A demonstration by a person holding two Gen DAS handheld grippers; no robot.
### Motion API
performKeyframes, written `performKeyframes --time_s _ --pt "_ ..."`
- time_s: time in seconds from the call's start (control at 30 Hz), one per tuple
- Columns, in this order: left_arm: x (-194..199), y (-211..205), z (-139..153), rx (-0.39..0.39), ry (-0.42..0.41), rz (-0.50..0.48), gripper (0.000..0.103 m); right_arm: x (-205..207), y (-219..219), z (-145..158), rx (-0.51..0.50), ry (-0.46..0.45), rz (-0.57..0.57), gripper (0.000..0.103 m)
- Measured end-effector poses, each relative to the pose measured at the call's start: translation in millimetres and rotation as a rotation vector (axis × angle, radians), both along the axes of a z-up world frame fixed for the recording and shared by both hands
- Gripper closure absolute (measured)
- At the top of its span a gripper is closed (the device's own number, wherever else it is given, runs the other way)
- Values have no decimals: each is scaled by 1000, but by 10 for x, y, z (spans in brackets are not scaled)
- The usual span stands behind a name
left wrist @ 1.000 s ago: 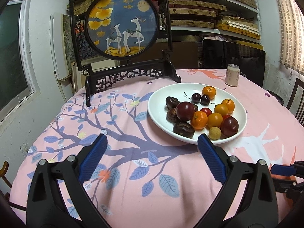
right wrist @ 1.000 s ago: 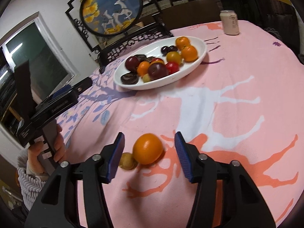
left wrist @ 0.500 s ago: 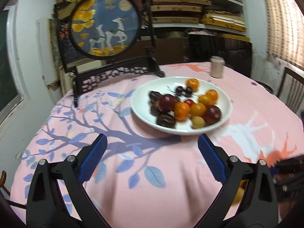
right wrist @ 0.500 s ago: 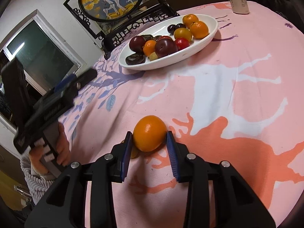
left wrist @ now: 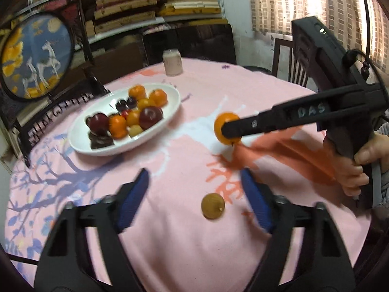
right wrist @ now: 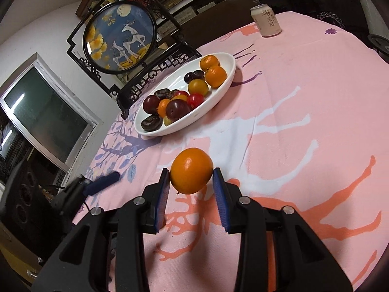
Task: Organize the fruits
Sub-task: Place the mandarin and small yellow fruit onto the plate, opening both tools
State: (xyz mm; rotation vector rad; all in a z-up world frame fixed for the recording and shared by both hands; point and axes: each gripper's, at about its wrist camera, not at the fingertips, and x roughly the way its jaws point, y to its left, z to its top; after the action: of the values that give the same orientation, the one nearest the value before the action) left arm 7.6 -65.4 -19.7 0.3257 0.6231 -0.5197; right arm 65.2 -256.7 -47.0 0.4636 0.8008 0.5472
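Right now your right gripper has its blue-padded fingers clamped on either side of a round orange citrus fruit, which it holds just above the pink tablecloth with the tree and deer print; from the left wrist view the same fruit sits at the tip of that black tool, with your hand wrapped around its grip. Your left gripper hangs low over the cloth with its jaws spread wide apart and nothing between them. A small tan, rough-skinned round fruit lies on the cloth just ahead of it, nearer its right finger. Further back, the white oval ceramic plate carries a heap of oranges, dark plums, cherries and small yellow fruits. Behind the plate stands a round deer-painted screen in a black carved frame, and a pale drink can is upright near the table's far edge.
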Motion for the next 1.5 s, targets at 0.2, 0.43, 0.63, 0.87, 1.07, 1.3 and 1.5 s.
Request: performKeyframes --time_s 0.2,0.43,0.63,0.87,1.07,1.3,1.5 --pt "117 -70 -156 26 113 -32 64 0 -7 8 2 -1 0 66" --pt "101 -182 -268 82 195 -83 64 7 -24 -11 5 7 -3 66" --pt "60 -181 -267 88 210 -81 78 2 -17 -13 4 9 -3 66" --pt "150 36 -146 66 183 21 80 17 6 1 -12 5 -5 66" --pt "727 343 333 27 62 231 80 335 124 416 -106 -59 -18 66" --pt "1591 603 717 -143 -25 500 80 1123 492 715 -164 -124 -89 66" --pt "2053 727 406 -165 37 567 80 1566 934 535 -249 -125 -51 67"
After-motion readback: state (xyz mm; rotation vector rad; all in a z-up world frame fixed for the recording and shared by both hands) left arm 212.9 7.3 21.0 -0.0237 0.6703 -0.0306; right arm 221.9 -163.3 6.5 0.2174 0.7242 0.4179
